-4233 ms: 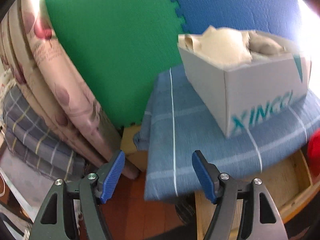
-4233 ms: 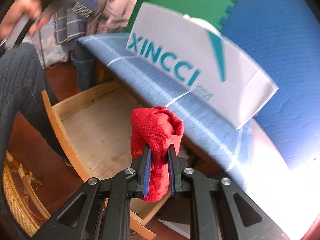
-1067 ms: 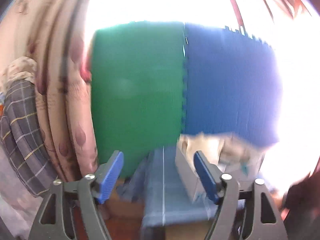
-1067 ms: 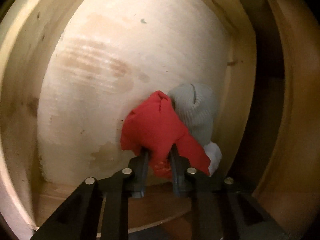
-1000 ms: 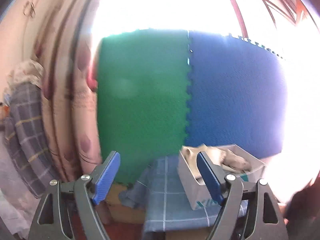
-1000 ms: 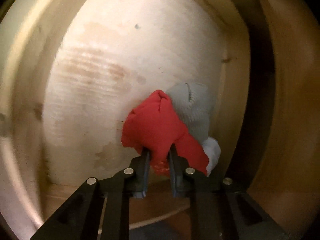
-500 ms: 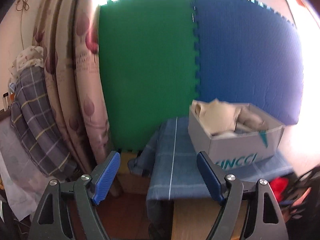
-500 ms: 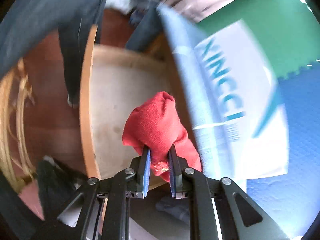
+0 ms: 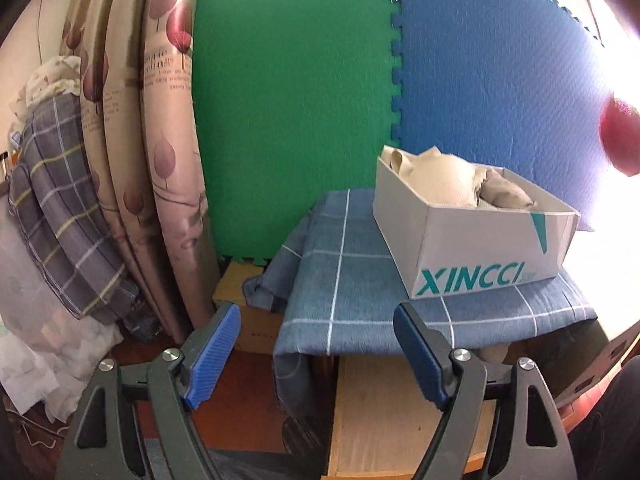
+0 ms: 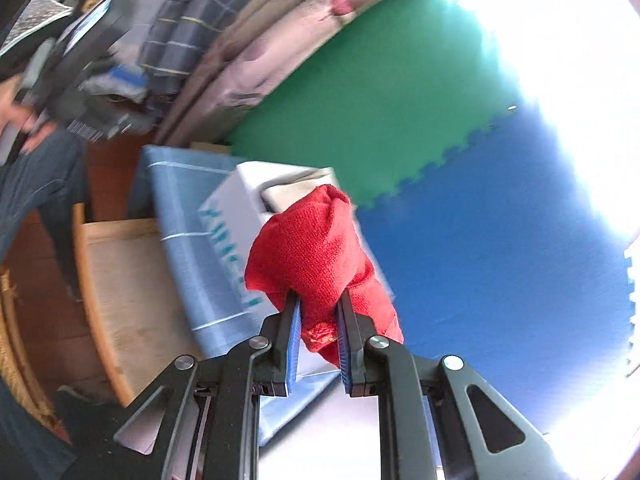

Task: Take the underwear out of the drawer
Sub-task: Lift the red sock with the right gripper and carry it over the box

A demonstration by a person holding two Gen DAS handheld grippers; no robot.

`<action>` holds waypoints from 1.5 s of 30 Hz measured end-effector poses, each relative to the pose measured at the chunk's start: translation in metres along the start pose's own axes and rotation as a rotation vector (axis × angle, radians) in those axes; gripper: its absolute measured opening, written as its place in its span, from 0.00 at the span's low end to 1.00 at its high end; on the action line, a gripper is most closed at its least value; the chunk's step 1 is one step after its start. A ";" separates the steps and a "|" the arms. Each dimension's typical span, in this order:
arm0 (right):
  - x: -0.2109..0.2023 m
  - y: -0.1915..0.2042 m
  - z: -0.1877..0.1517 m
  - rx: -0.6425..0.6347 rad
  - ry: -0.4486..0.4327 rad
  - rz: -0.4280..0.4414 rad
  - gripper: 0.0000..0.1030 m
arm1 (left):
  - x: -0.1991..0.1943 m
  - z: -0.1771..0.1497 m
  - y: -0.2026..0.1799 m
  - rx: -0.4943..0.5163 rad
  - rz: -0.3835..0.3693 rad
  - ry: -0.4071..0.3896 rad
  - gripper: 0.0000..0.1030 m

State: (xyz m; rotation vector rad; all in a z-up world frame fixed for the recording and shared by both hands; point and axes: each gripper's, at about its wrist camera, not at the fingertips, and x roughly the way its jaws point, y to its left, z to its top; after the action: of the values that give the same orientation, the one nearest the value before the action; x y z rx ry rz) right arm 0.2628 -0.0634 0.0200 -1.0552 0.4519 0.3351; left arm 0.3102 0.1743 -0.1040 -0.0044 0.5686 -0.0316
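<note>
Drawer (image 10: pixel 120 280) below now (red underwear (image 10: pixel 320 256) aloft)

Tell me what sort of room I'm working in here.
Probably a bedroom or storage corner at home: folded bedding piled beside a curtain, foam mats against the wall, and a wooden drawer open under a cloth-covered stand with a box.

Left tool (image 9: pixel 316 350) with blue ribbed pads, jaws wide apart, nothing between them. Beyond it, surface draped in blue checked cloth (image 9: pixel 360 280). White cardboard box printed XINCCI (image 9: pixel 472 236) sits on cloth at right, beige fabric pieces (image 9: pixel 444 178) inside. Green foam mat (image 9: pixel 292 92) and blue foam mat (image 9: pixel 492 80) stand interlocked behind. Blurred red cloth bundle (image 9: pixel 620 140) at far right edge. Leaf-print curtain (image 9: pixel 160 120) at left, grey plaid bedding (image 9: pixel 60 208) beside it. Light wooden drawer (image 9: pixel 396 416) open below surface.
</note>
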 end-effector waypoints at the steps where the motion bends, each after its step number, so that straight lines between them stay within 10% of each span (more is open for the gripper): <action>1: -0.001 -0.006 0.005 0.001 0.001 -0.016 0.14 | 0.004 -0.004 -0.001 0.001 -0.004 0.011 0.79; 16: 0.050 -0.040 0.027 0.045 0.062 -0.104 0.14 | 0.034 -0.039 0.000 -0.010 -0.012 0.081 0.79; 45: 0.210 -0.062 -0.026 0.654 0.227 0.179 0.14 | 0.052 -0.067 -0.033 0.100 -0.073 0.118 0.79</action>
State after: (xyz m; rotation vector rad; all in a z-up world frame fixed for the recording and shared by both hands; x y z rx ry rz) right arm 0.4673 -0.1044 -0.0510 -0.4143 0.7983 0.2006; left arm 0.3174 0.1396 -0.1881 0.0739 0.6845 -0.1320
